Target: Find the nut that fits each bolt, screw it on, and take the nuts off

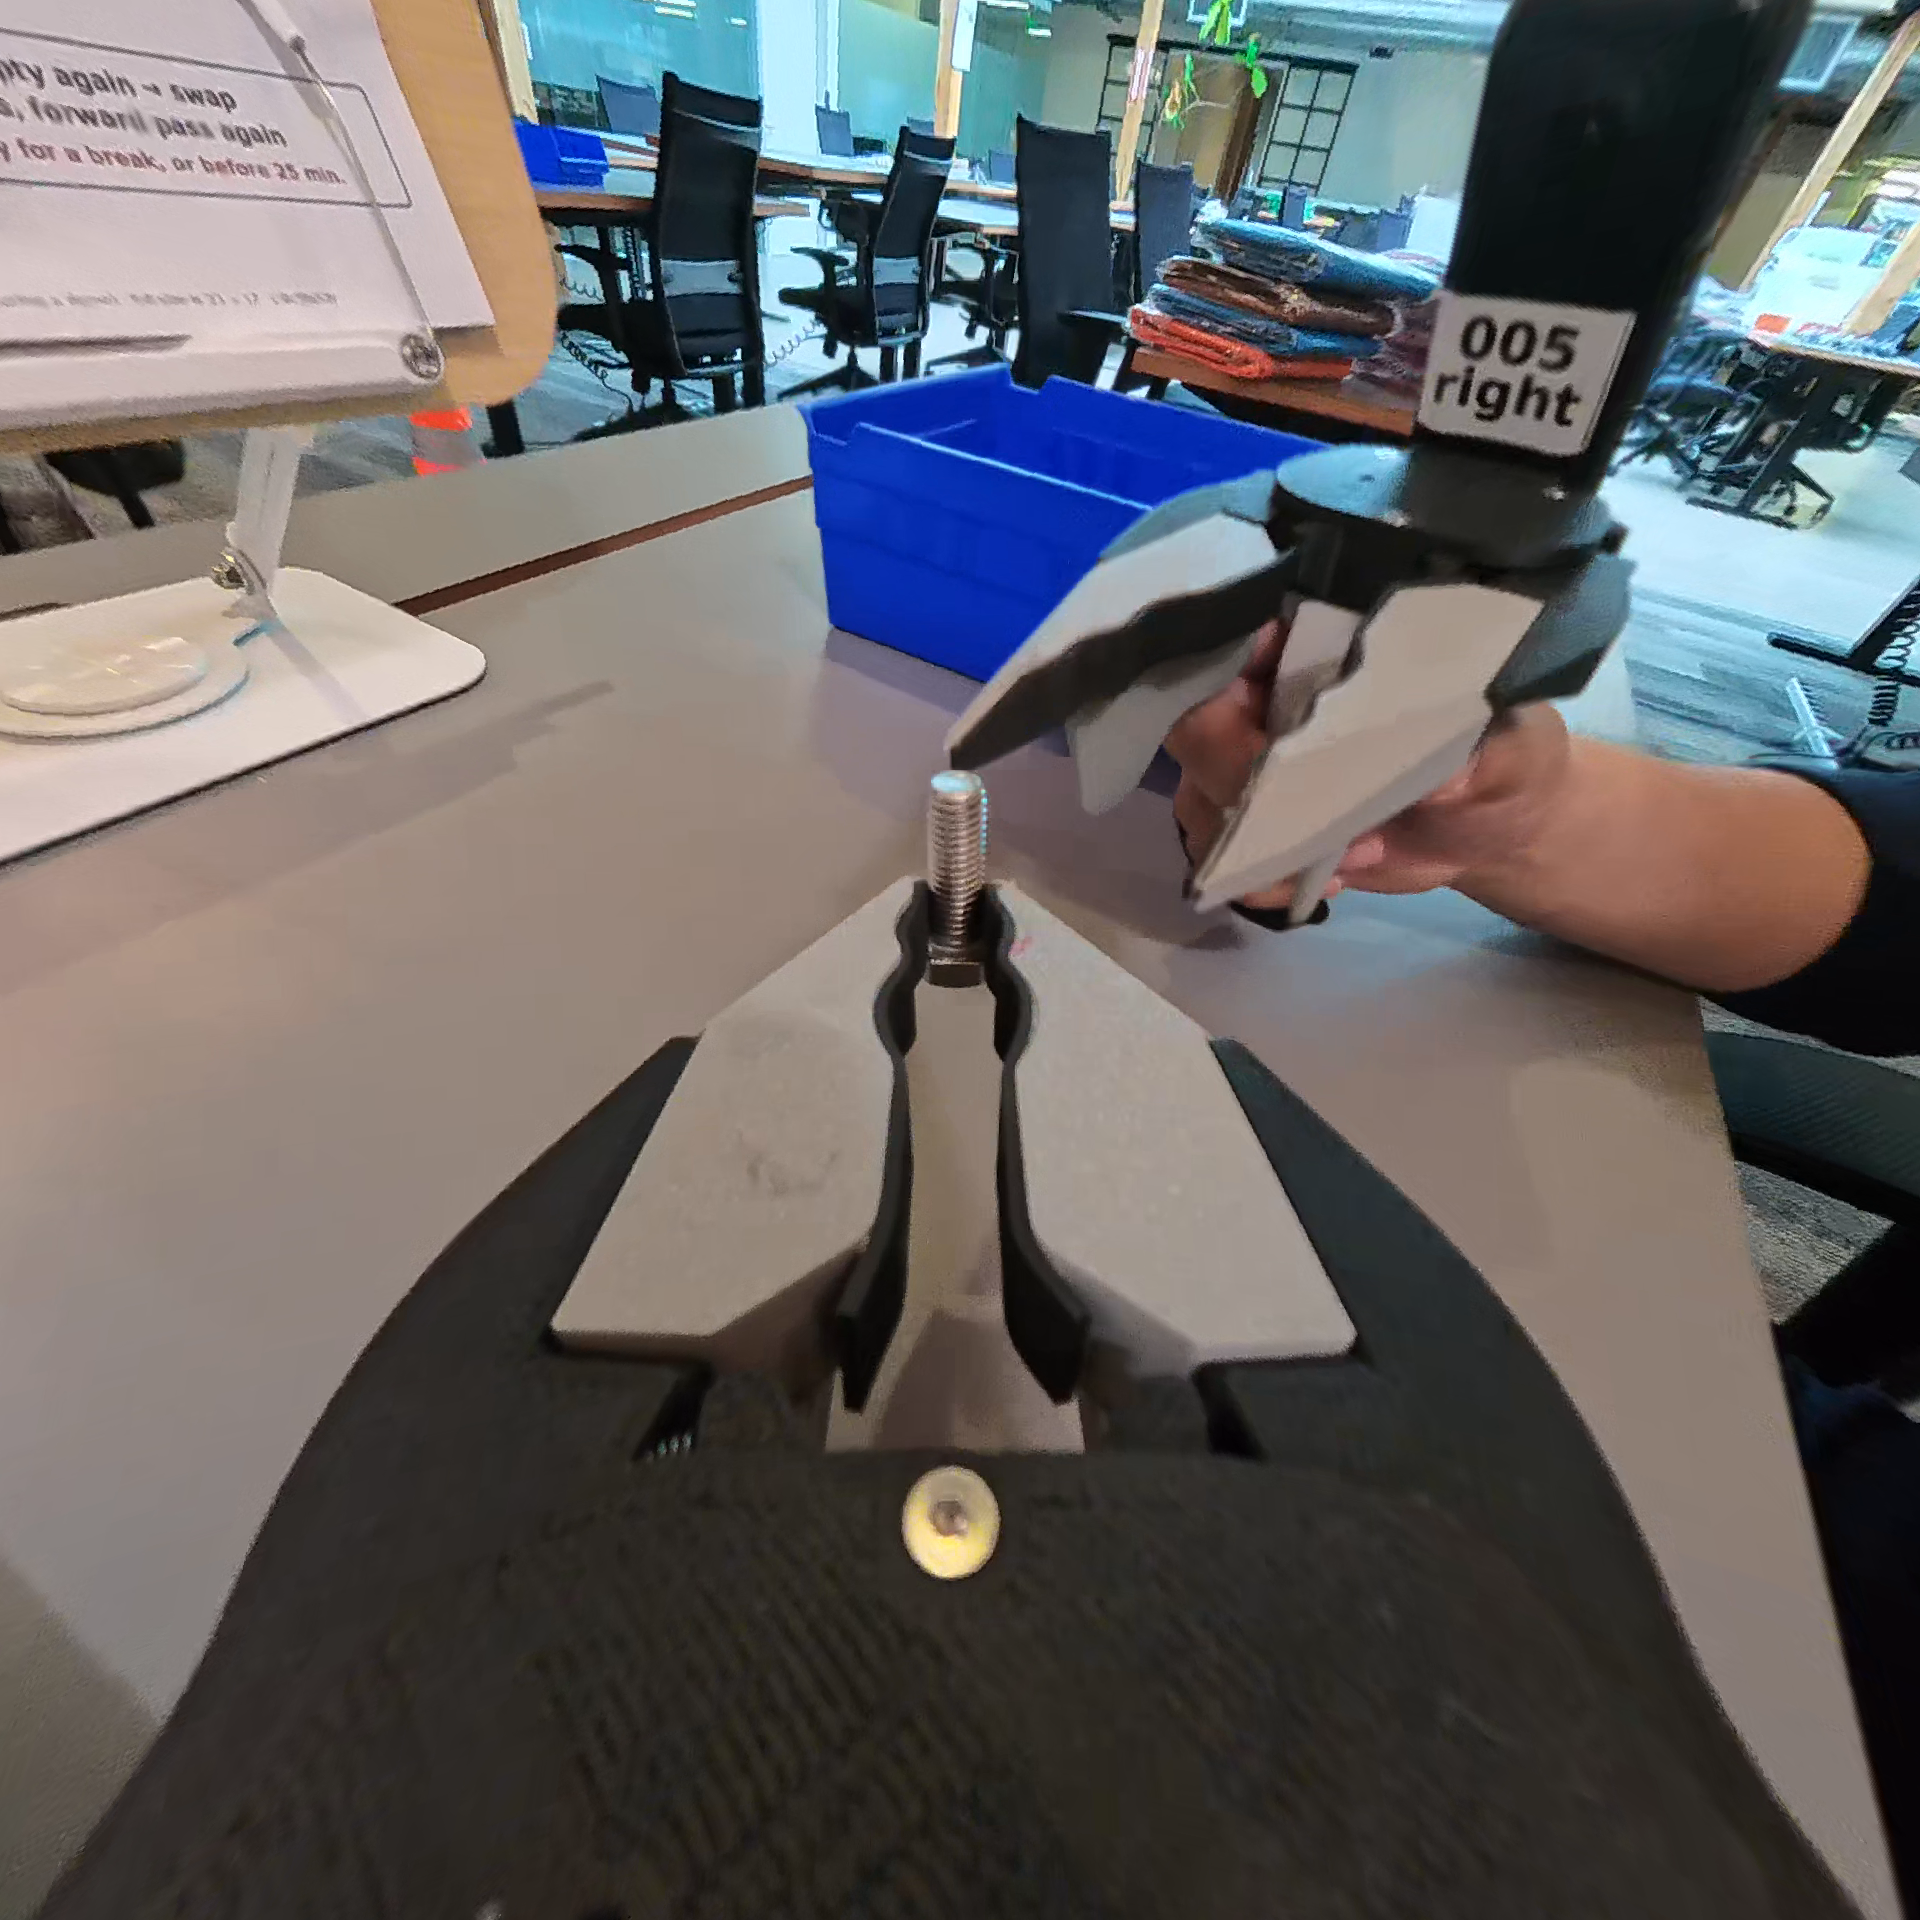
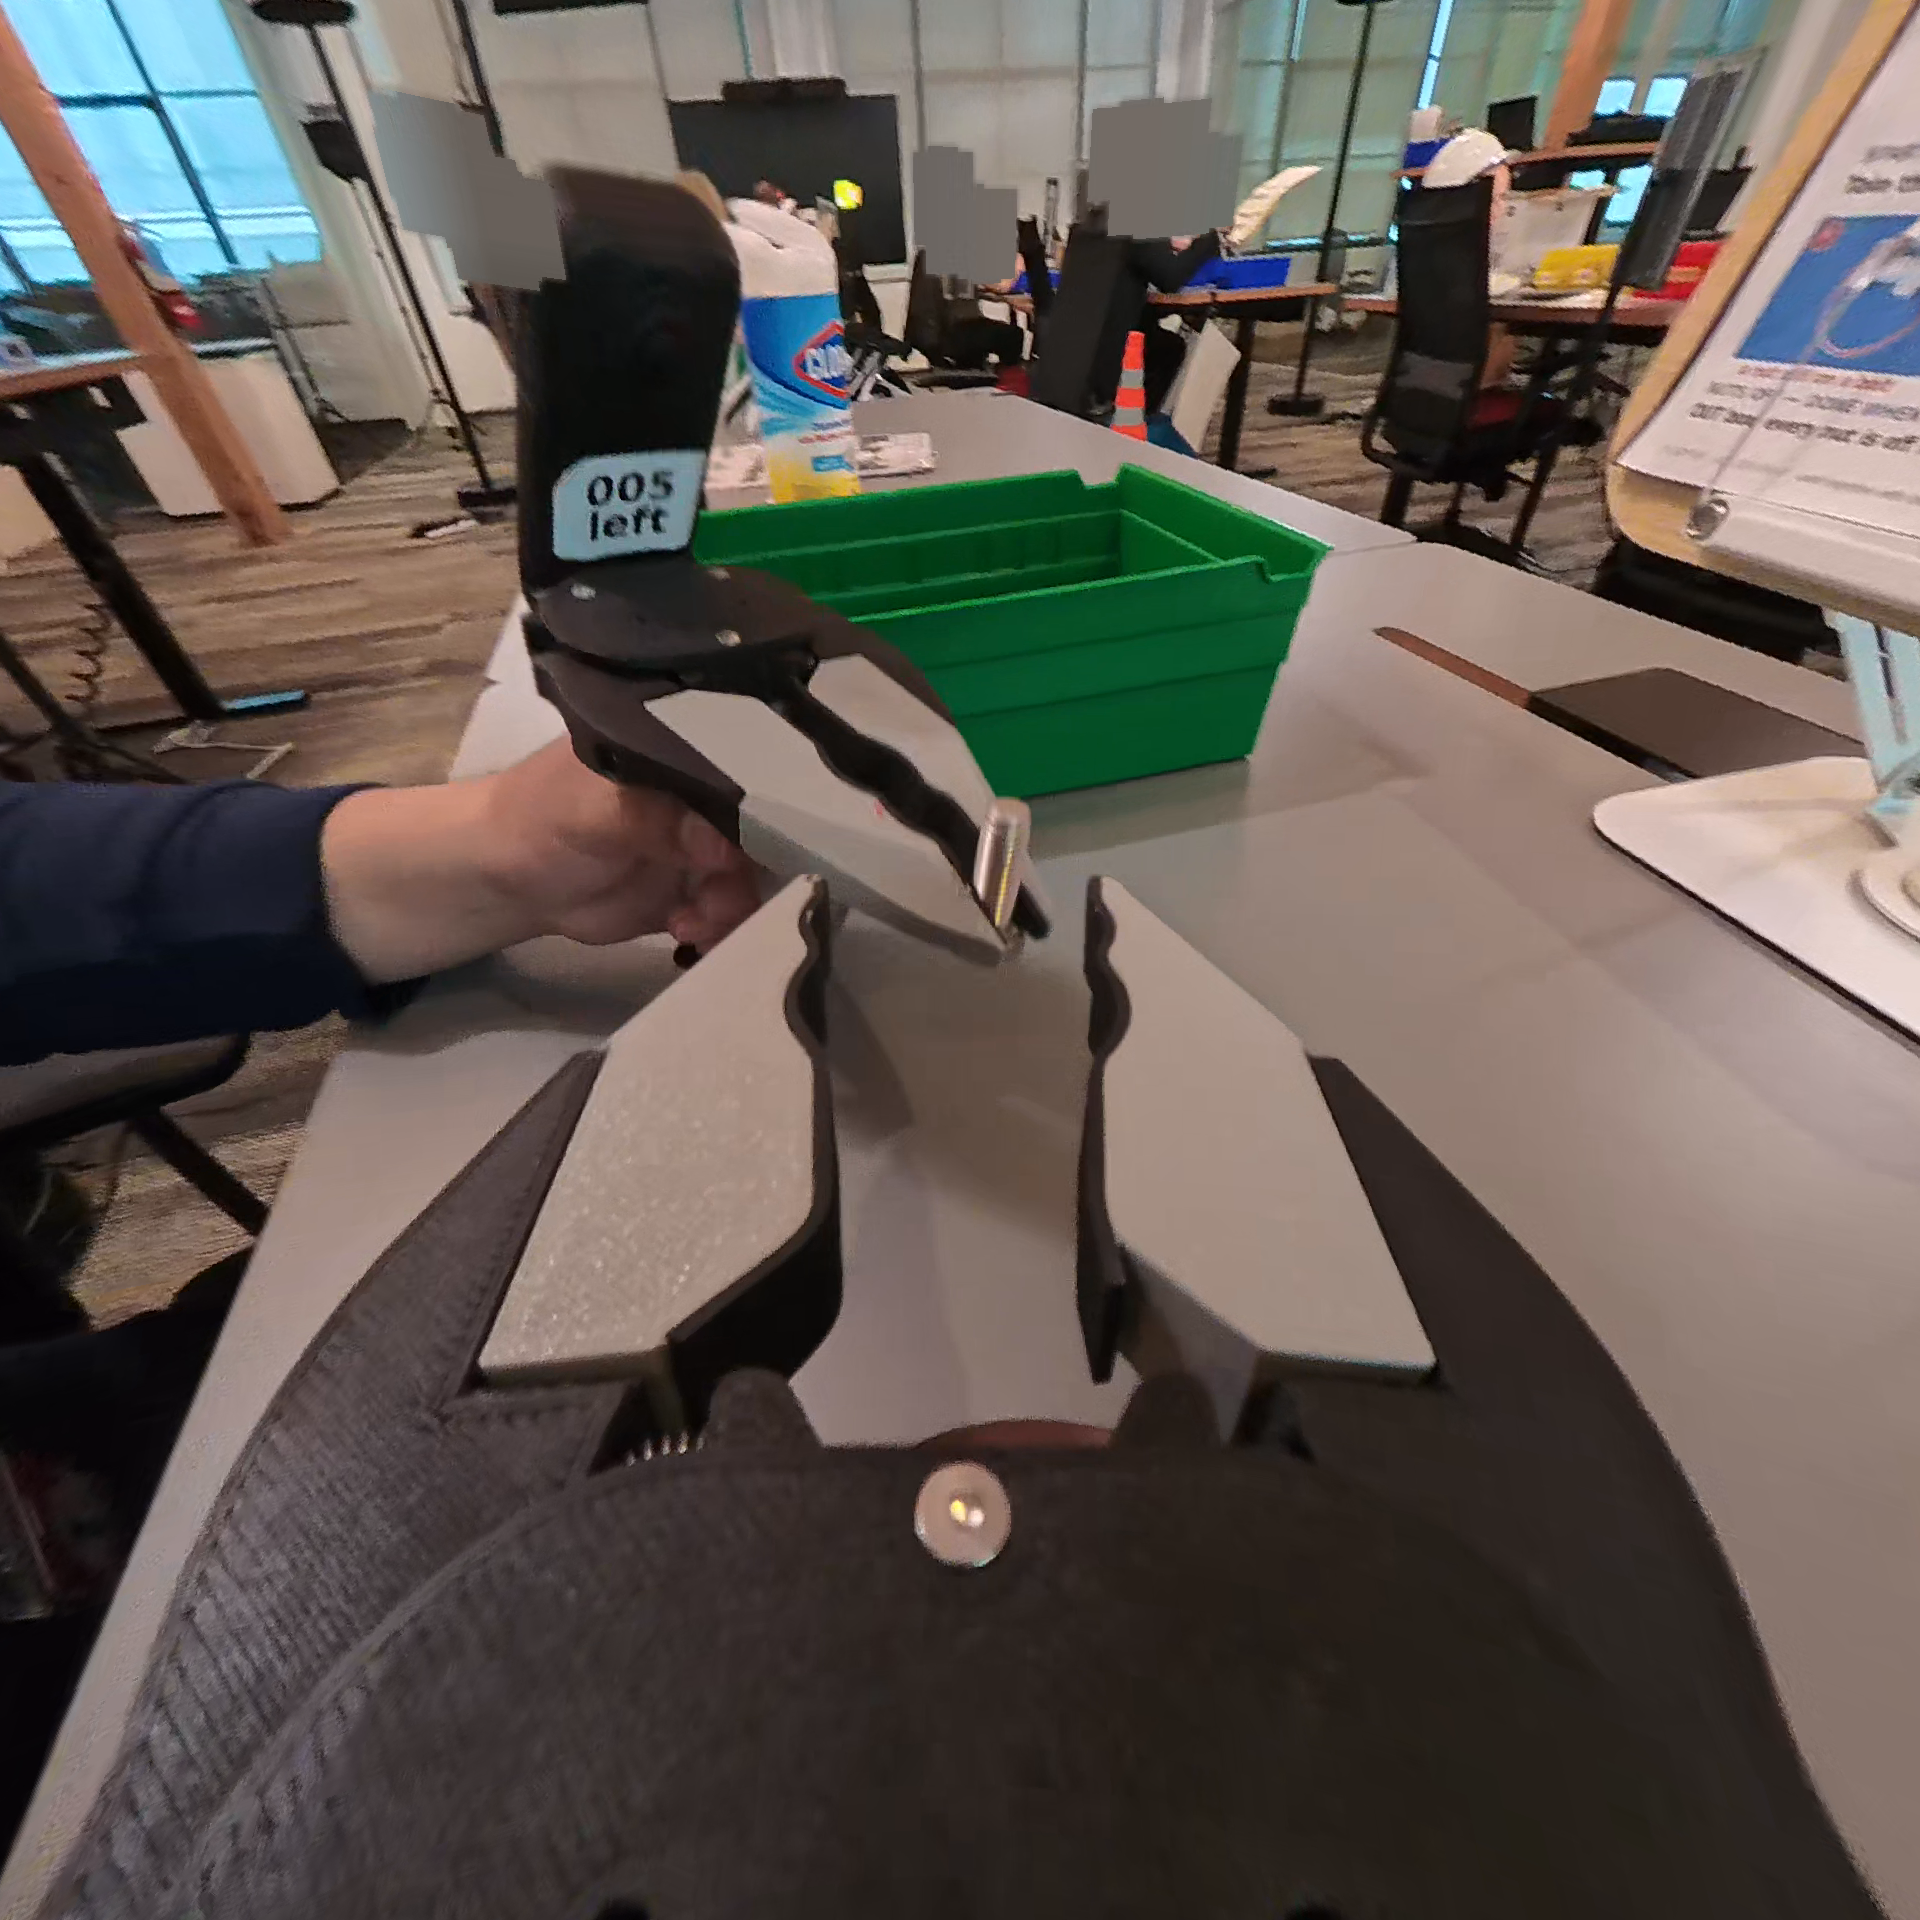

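Note:
My left gripper (image 1: pixel 954 914) is shut on a steel bolt (image 1: pixel 957 847) just above its hex head. The bolt stands upright over the grey table (image 1: pixel 520 935) with its bare threaded end up. My right gripper (image 1: pixel 1086 826) is open and empty, just right of the bolt, with one fingertip close beside the bolt's top. In the right wrist view, my right gripper (image 2: pixel 956 904) is open with nothing between its fingers, and the left gripper (image 2: pixel 1013 925) holds the bolt (image 2: pixel 1000 857) just ahead of it. No nut is in view.
A blue bin (image 1: pixel 966 520) stands behind the bolt in the left wrist view. A green bin (image 2: pixel 1091 644) stands behind the left gripper in the right wrist view. A white document stand (image 1: pixel 208 644) is at the table's far side. A person's hand (image 1: pixel 1455 821) holds each gripper. The tips of both grippers are at nearly the same place.

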Demonstrator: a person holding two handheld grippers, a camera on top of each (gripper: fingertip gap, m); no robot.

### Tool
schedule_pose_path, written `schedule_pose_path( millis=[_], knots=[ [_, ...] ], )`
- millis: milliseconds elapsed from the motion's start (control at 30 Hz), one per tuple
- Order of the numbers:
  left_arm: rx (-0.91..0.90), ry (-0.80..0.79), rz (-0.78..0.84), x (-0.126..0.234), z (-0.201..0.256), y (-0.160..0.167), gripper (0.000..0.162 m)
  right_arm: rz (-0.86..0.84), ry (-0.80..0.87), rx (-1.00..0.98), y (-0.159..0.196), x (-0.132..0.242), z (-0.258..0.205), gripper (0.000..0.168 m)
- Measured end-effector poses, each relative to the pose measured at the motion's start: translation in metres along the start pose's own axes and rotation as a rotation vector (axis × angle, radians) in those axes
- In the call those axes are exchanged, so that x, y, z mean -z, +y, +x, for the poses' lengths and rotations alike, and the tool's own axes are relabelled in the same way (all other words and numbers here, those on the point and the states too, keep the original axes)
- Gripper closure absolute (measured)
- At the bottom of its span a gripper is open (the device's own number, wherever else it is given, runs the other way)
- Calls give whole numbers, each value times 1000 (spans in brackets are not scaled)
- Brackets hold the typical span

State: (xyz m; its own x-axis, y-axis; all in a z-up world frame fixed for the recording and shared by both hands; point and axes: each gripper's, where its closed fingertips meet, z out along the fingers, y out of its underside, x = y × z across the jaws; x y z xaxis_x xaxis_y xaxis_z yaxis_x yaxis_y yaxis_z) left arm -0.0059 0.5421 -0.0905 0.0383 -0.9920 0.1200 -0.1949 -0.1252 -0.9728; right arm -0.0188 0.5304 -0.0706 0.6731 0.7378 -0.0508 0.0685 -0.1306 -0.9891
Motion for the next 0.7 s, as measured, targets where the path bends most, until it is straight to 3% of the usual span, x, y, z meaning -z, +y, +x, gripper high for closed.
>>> schedule_pose_path(
  millis=[367,700],
  knots=[
    [-44,-12,7,-4,-16,6,155,-92,148,-13,19,3,35,119],
    [-119,39,-21,-14,3,12,155,-58,11,-133,16,-5,16,143]
  ],
)
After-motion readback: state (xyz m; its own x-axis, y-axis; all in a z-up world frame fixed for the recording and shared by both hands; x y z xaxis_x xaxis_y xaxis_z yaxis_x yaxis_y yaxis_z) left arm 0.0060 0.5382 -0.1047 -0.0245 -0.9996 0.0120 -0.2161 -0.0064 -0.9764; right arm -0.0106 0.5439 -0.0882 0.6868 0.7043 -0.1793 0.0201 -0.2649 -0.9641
